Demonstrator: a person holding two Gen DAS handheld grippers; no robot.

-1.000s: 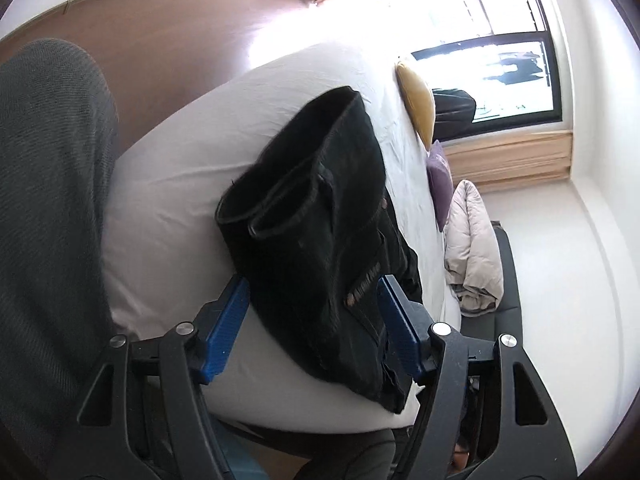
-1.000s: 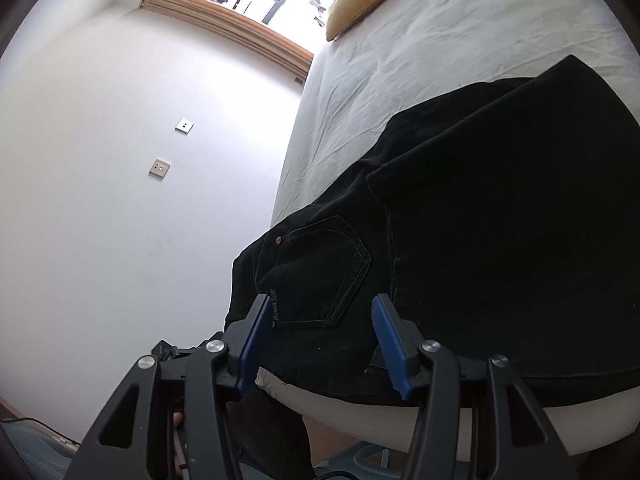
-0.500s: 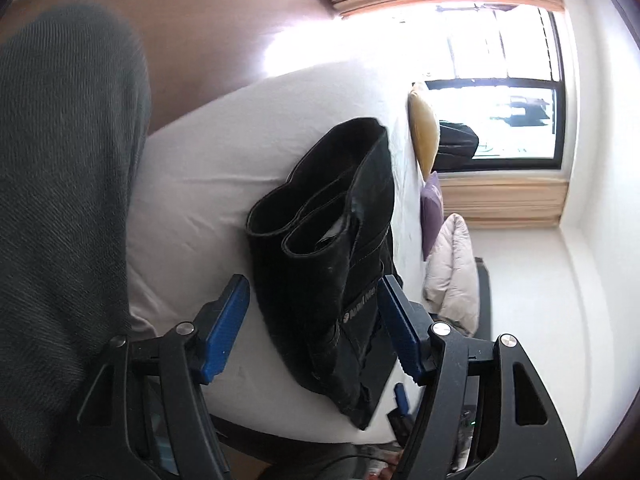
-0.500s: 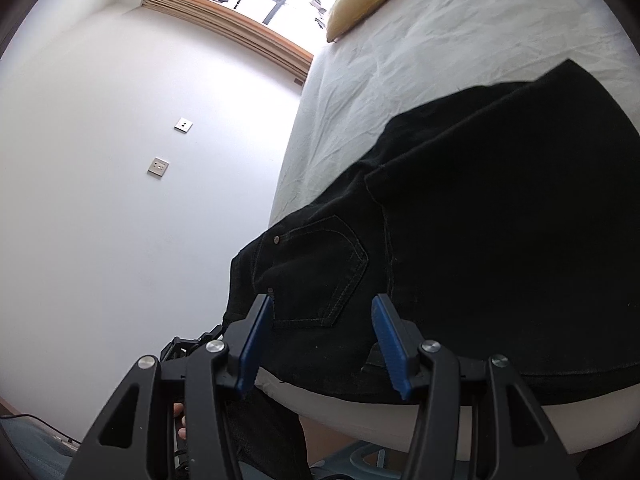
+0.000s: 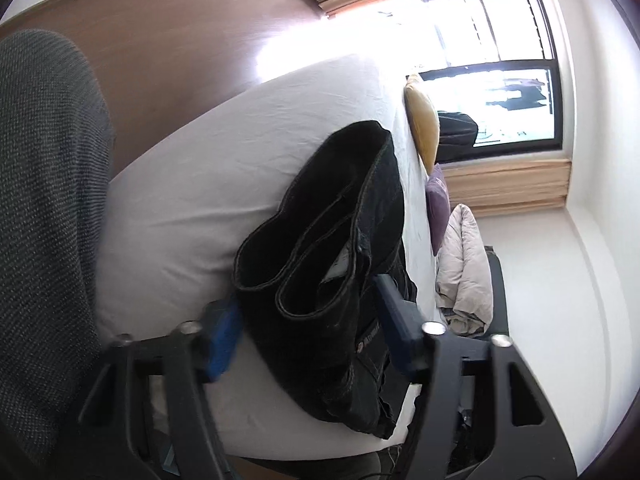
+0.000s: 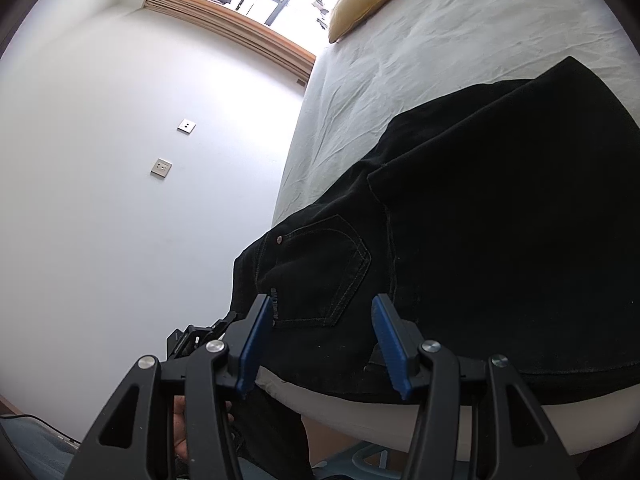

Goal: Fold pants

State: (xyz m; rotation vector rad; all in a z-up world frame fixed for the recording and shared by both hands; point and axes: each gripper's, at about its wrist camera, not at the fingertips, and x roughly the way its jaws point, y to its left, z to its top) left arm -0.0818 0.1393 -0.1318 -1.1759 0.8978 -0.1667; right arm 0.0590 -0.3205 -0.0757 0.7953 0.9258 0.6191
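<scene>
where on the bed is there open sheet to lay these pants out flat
Bare sheet runs from the black pants up to the yellow cushion; more lies between the pants and the brown headboard. It is crowded along the far edge, by the purple cushion and the beige duvet.

Bare white bed sheet (image 5: 192, 184) lies open left of the folded black pants (image 5: 336, 280). A yellow cushion (image 5: 422, 124) and purple cushion (image 5: 438, 204) block the far edge; a grey-sleeved arm (image 5: 44, 208) crowds the left.
</scene>
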